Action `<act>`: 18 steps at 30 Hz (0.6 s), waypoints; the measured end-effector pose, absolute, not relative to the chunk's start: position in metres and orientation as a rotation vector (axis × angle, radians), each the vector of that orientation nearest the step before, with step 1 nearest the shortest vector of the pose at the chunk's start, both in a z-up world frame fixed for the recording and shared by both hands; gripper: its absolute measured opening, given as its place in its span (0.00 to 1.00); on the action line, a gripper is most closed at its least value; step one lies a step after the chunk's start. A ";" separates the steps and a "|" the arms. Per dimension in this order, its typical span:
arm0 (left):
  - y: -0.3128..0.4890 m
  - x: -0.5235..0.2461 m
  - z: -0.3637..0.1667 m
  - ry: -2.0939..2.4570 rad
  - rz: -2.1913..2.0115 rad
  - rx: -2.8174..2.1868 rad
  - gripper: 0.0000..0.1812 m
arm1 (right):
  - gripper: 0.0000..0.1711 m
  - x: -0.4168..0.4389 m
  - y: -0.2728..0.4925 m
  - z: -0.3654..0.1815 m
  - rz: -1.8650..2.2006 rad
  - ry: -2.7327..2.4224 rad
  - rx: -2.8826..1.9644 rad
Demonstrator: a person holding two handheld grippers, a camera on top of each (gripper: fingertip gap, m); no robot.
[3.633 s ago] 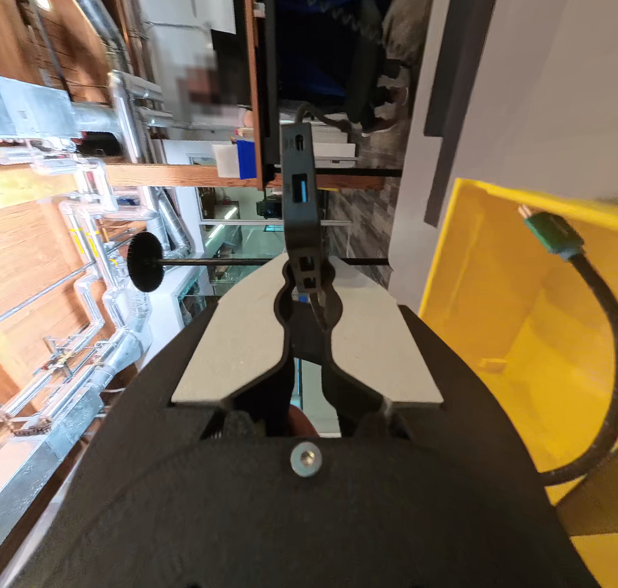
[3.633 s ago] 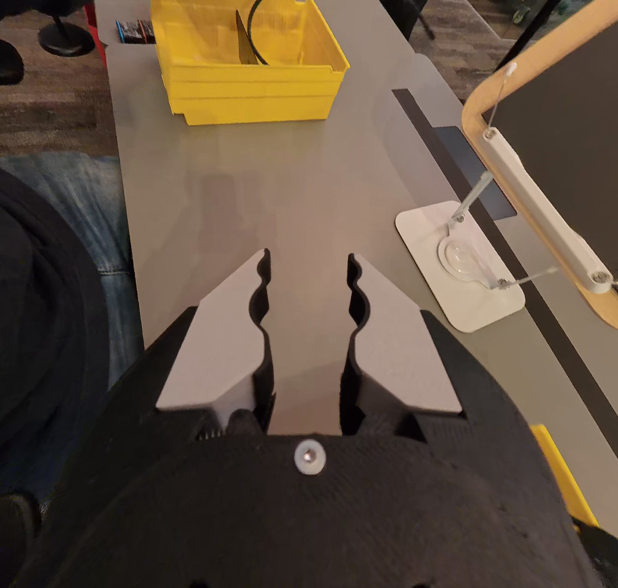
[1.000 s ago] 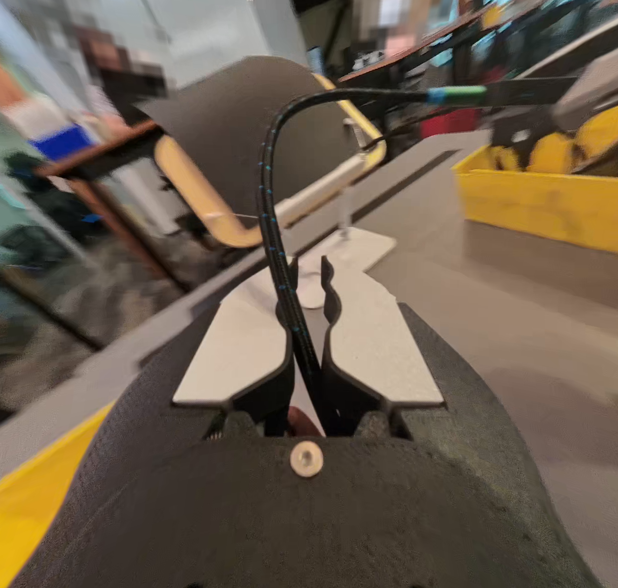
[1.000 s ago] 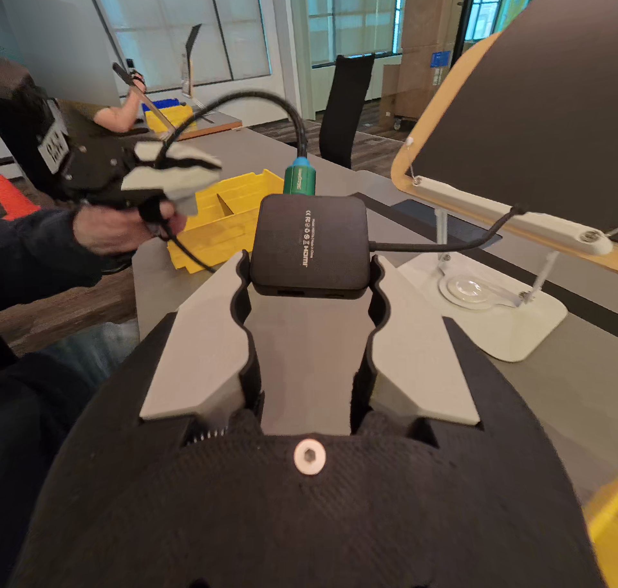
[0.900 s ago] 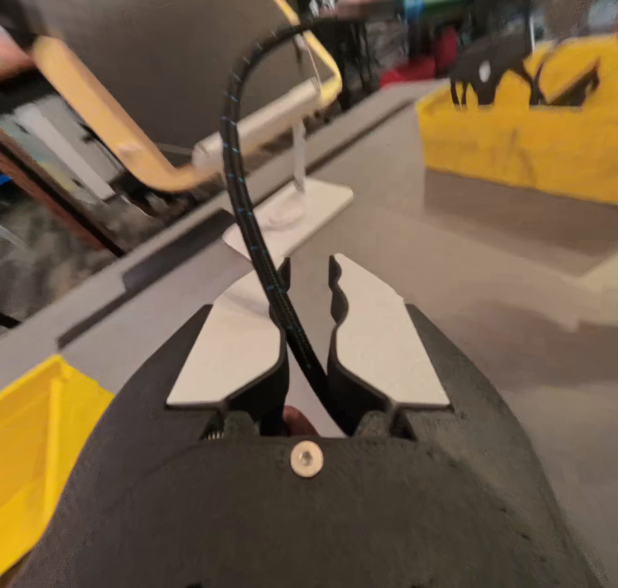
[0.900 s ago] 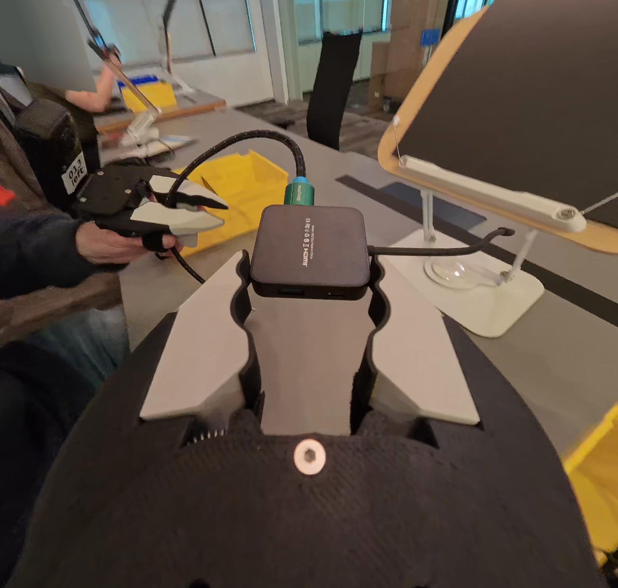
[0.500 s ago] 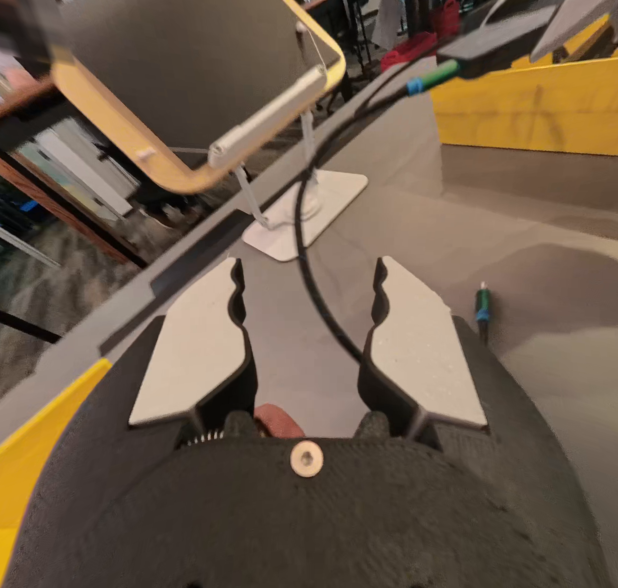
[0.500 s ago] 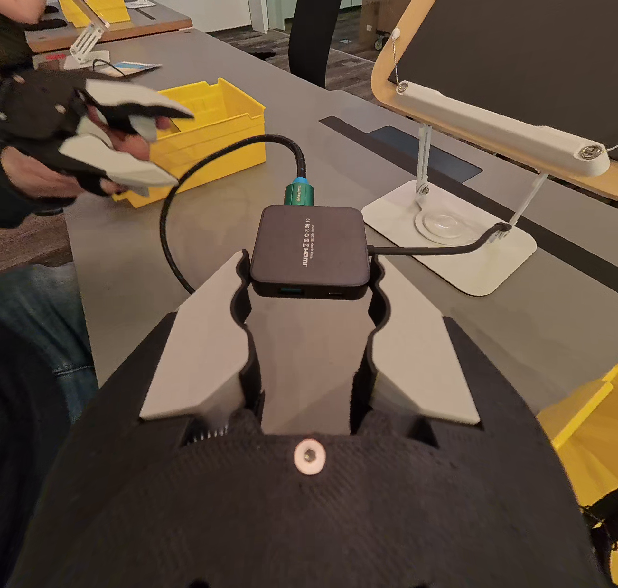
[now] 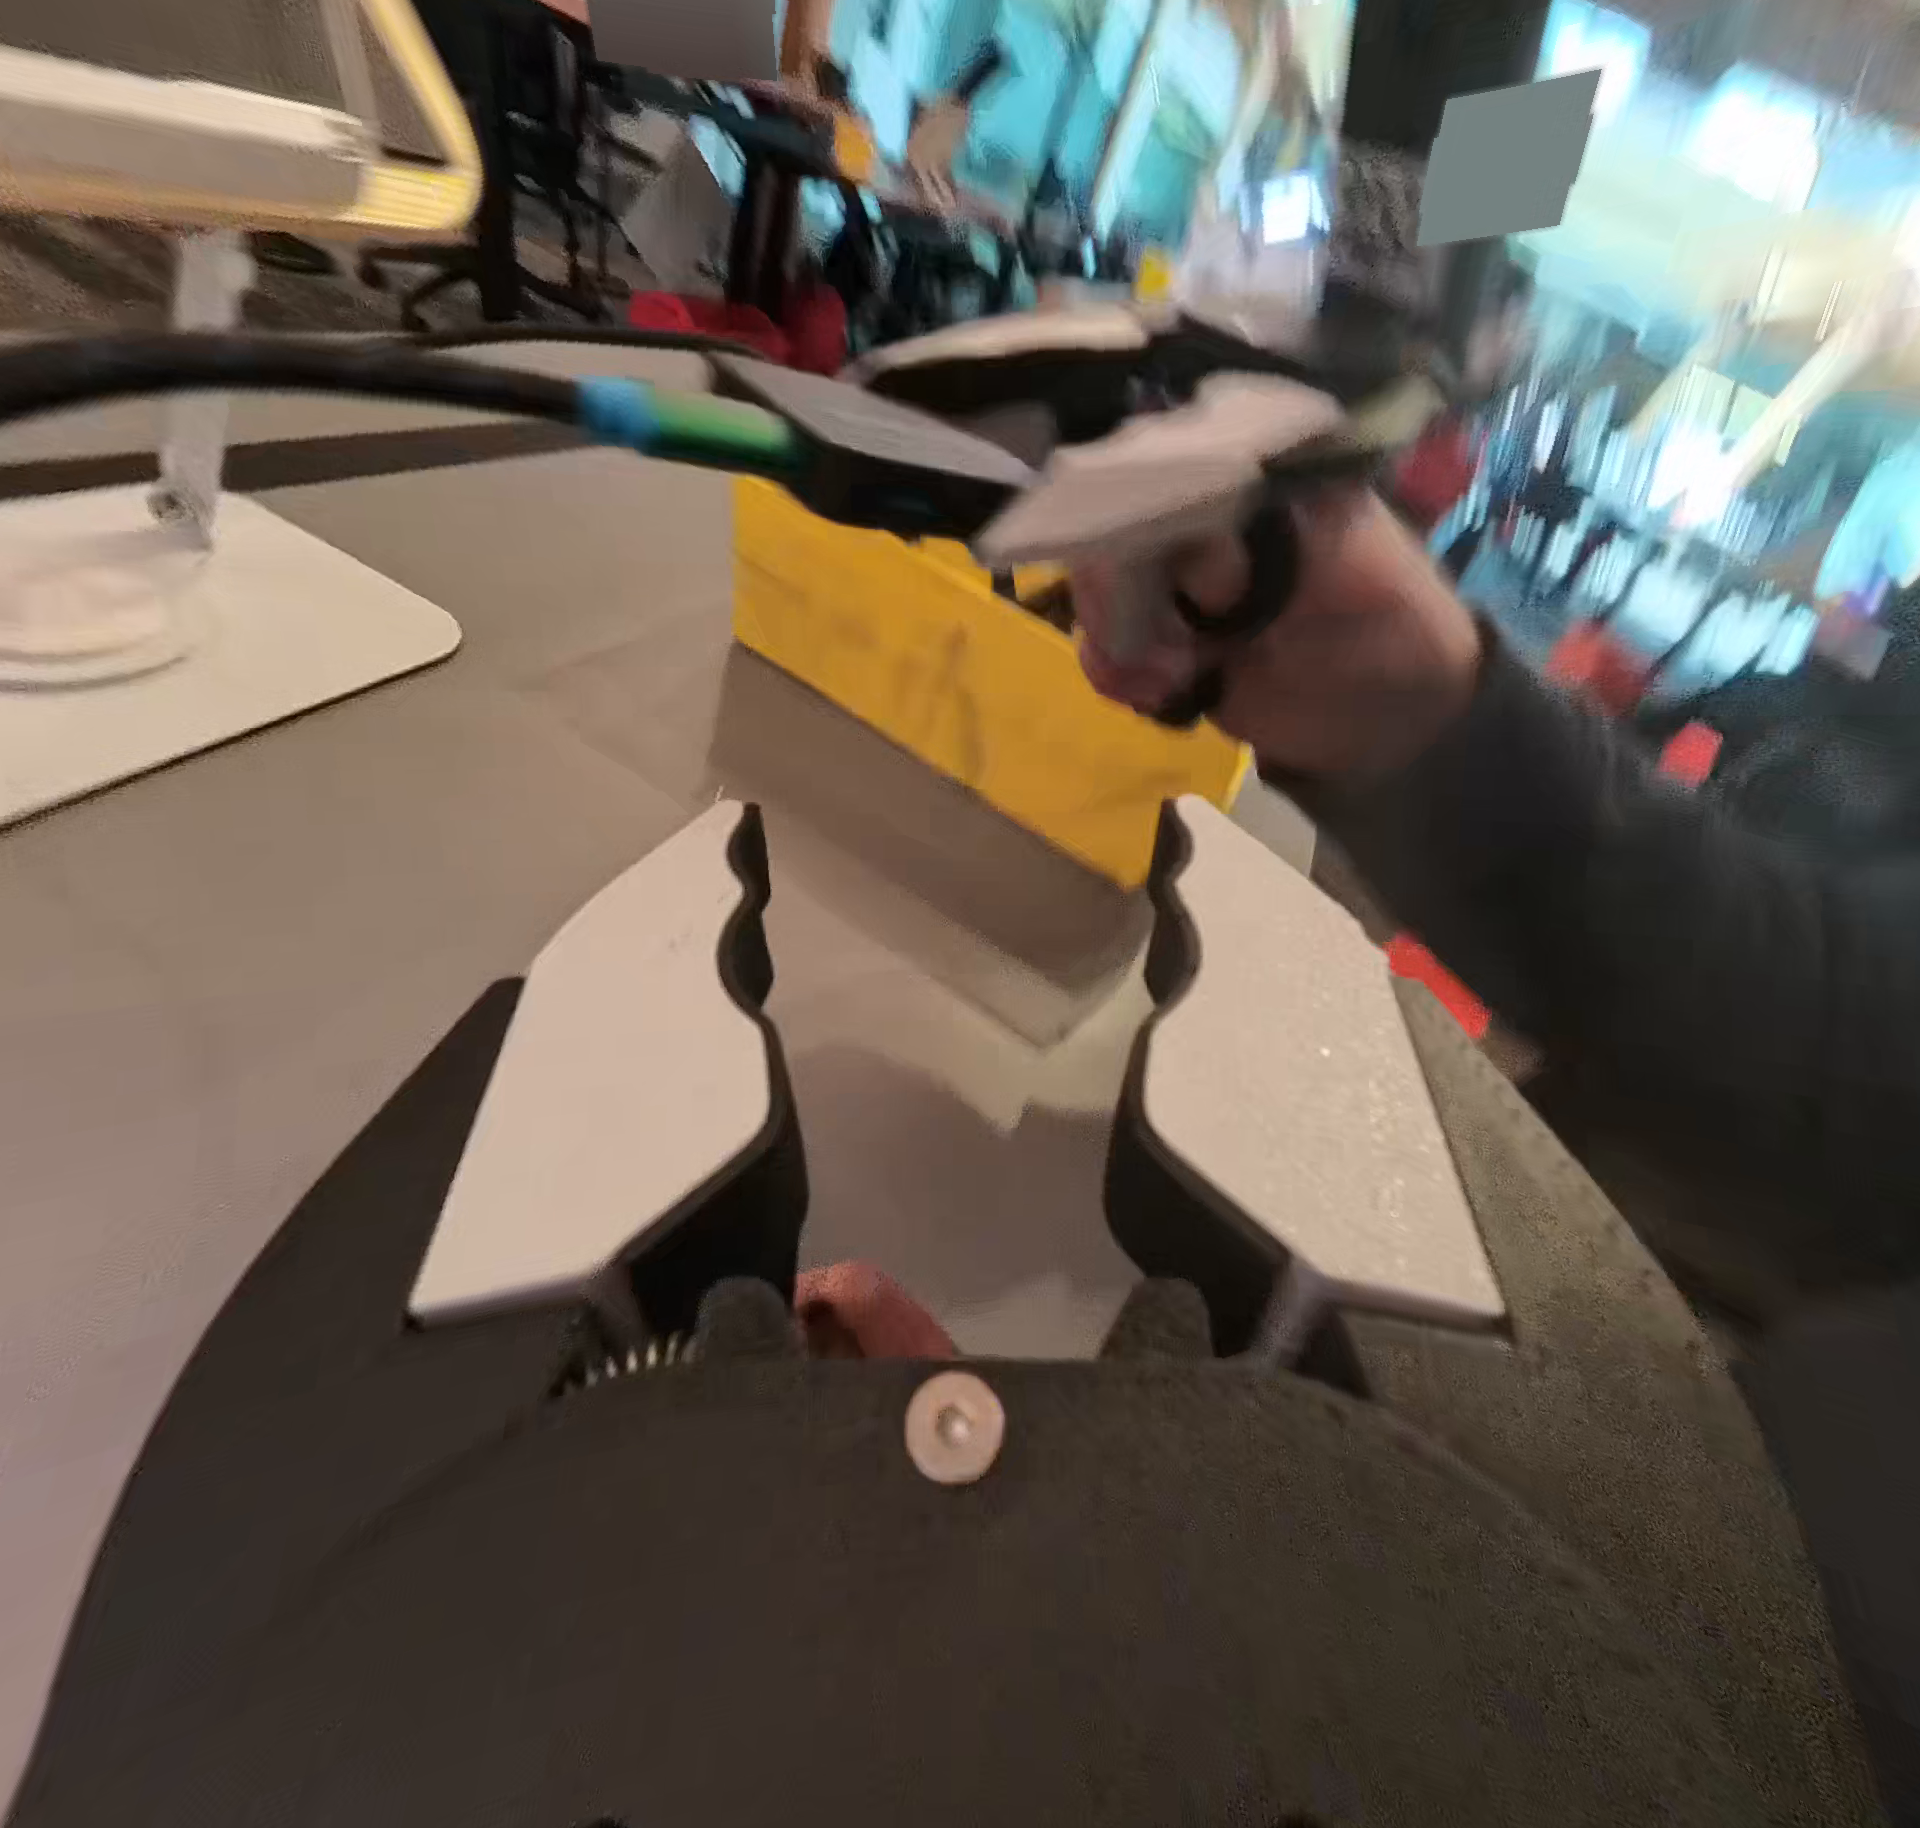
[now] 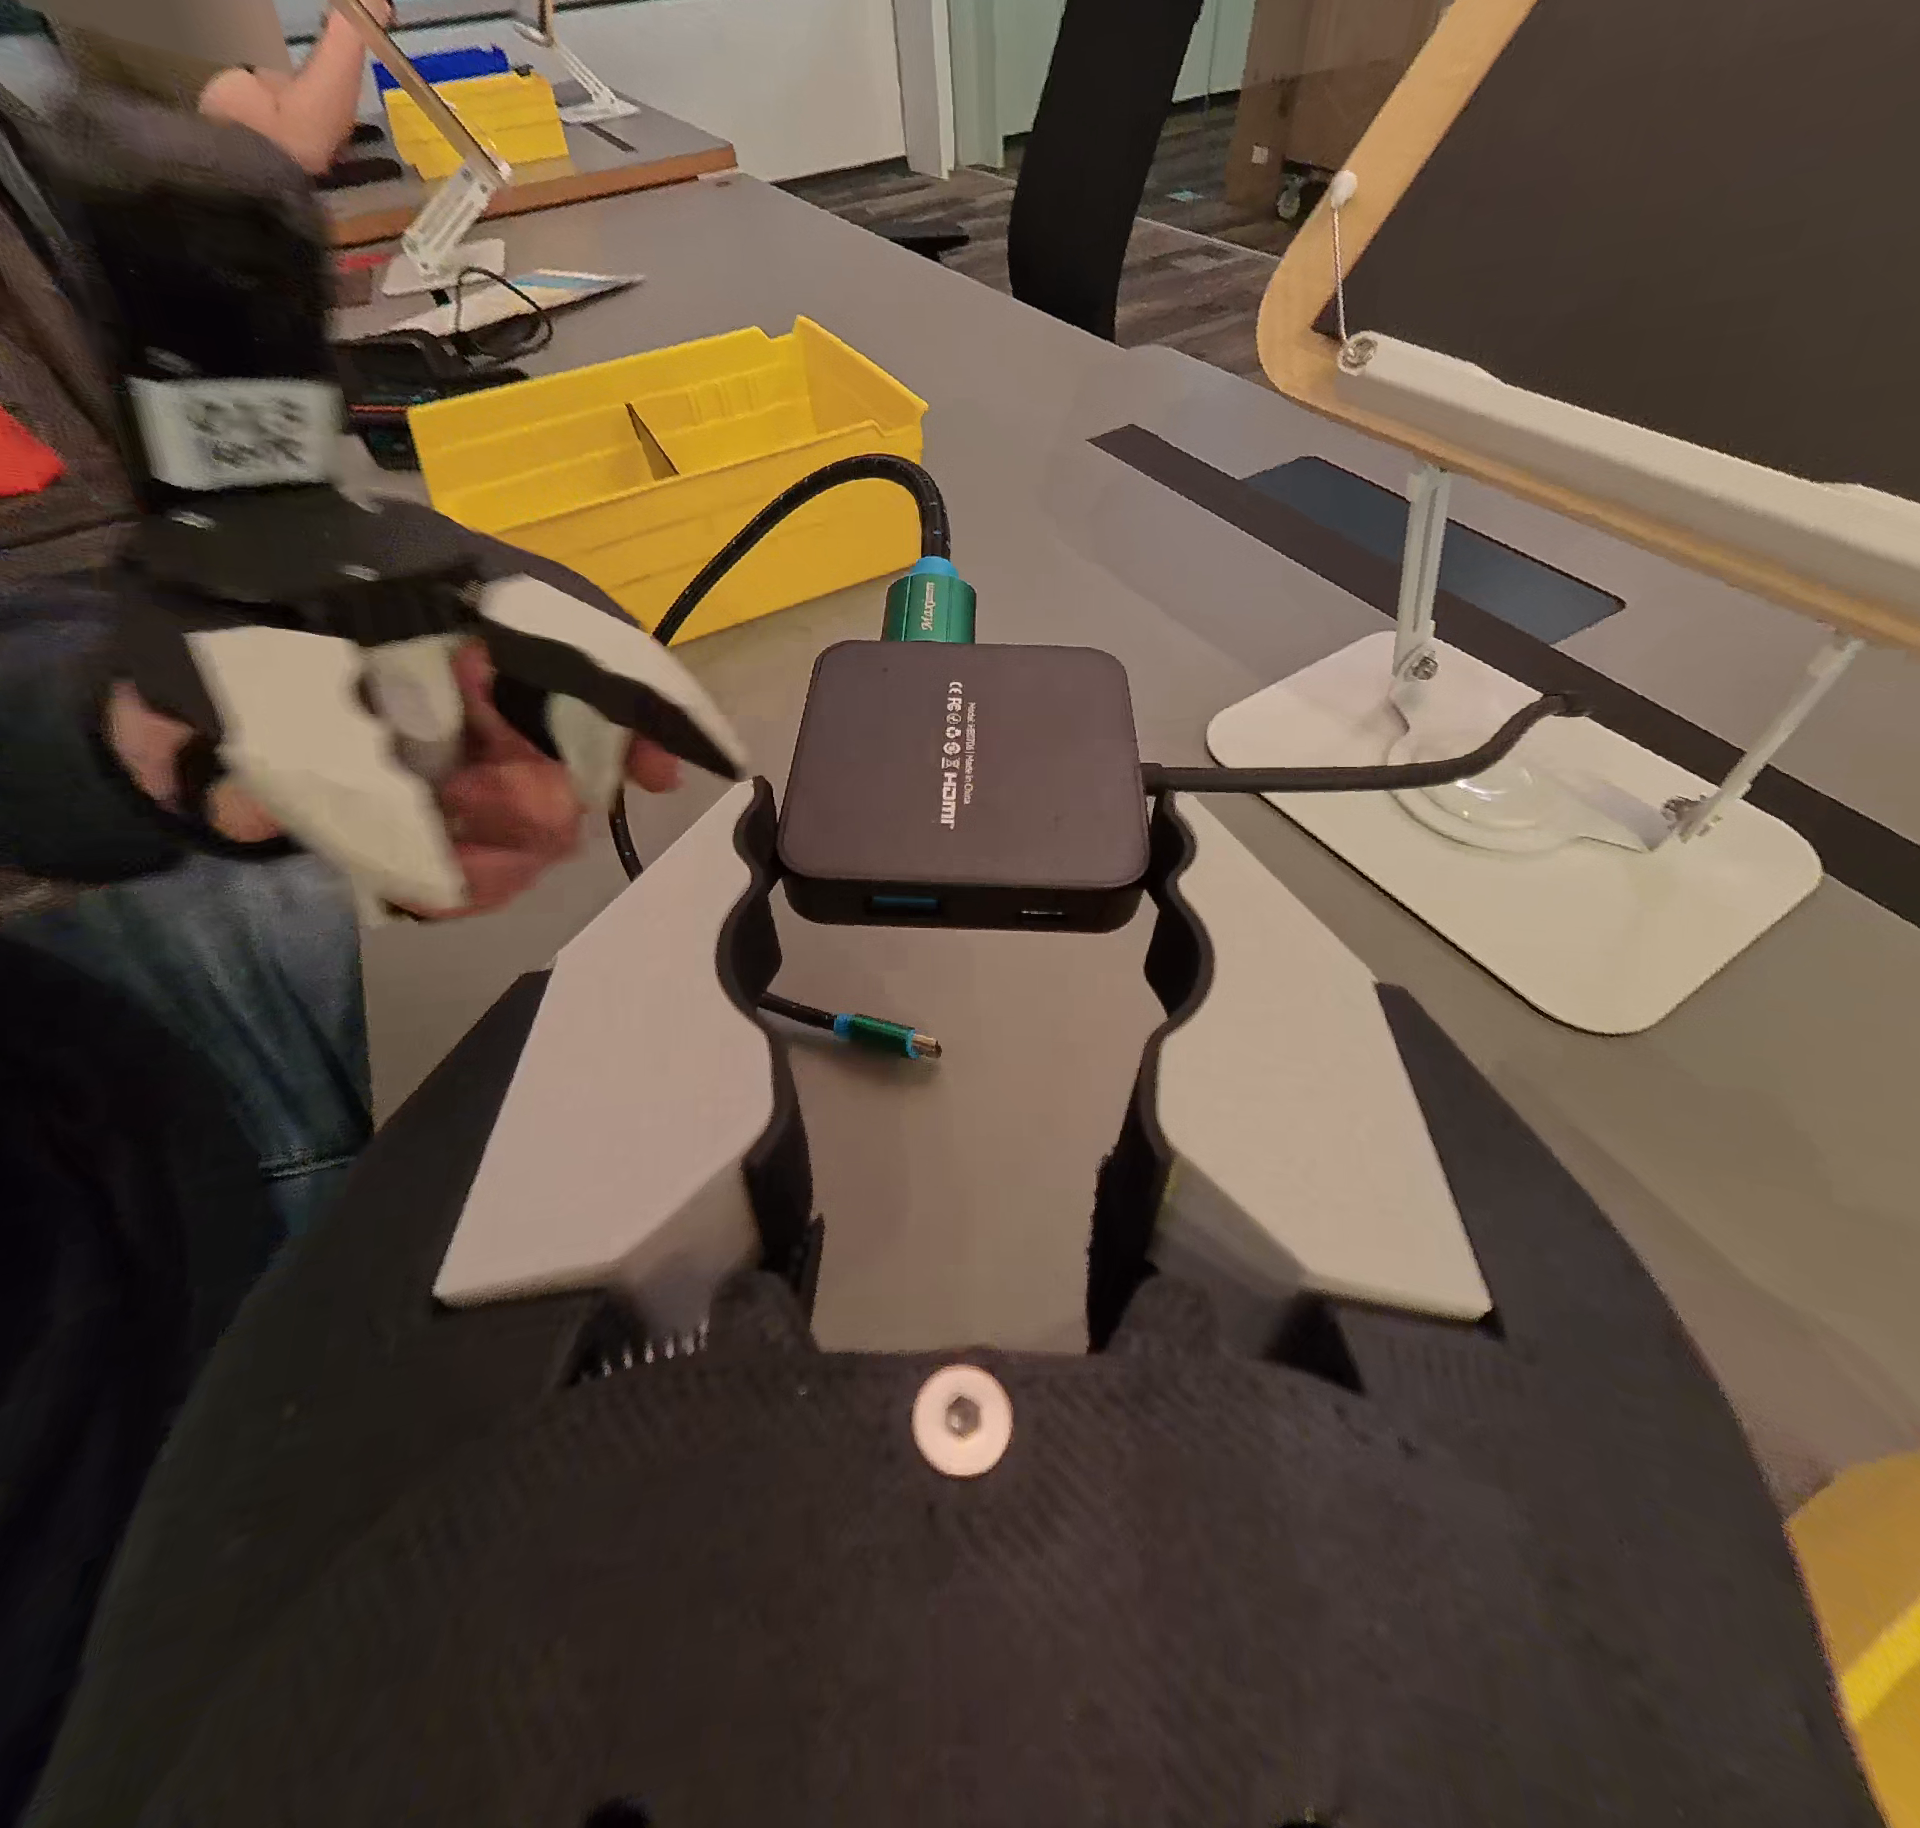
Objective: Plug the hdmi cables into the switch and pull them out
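My right hand-held gripper (image 10: 961, 833) is clamped on the black switch (image 10: 961, 755), one finger on each side, holding it up off the bench (image 10: 1039, 396). The cable's green plug (image 10: 923, 606) sits in the far edge of the switch. My left hand-held gripper (image 9: 951, 921) is spread wide with nothing in it.

I think the next job is to pull that plug out. I would keep the right grip tight and still. I would bring the left one to the hard green part, not the bendy black cable (image 10: 790, 516), and close on it. Then I would pull straight away from the switch, with no twisting, so the plug does not bend.

The right wrist view shows more. It shows the other end of the cable, a small green plug (image 10: 883, 1035), lying loose on the bench under the switch. It also shows the yellow bin (image 10: 665, 500) on the far left. The left wrist view is blurry, but it shows the plug (image 9: 717, 433) and switch (image 9: 873, 438) from the side, in one straight line
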State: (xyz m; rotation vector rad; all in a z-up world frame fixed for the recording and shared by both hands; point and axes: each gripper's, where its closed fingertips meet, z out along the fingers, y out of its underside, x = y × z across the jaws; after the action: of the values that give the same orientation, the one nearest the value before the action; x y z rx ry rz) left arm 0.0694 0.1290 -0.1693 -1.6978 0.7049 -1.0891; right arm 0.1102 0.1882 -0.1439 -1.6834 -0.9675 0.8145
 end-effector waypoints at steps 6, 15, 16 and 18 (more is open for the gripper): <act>0.178 0.068 -0.151 0.204 -1.387 -1.498 0.45 | 0.41 0.107 0.180 -0.131 0.936 -0.948 -1.644; 0.187 0.063 -0.104 0.223 -1.561 -1.138 0.32 | 0.41 0.105 0.168 -0.138 1.114 -0.971 -1.671; 0.183 0.068 -0.105 0.295 -1.548 -1.140 0.29 | 0.41 0.105 0.166 -0.139 1.138 -0.980 -1.672; 0.179 0.070 -0.106 0.373 -1.523 -1.138 0.24 | 0.41 0.106 0.163 -0.138 1.166 -1.008 -1.666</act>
State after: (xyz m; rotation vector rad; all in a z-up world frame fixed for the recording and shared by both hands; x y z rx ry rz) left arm 0.0701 0.1792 -0.1055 -1.1380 0.3733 -1.5226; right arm 0.1056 0.1632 -0.1380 -1.6663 -1.0080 1.1659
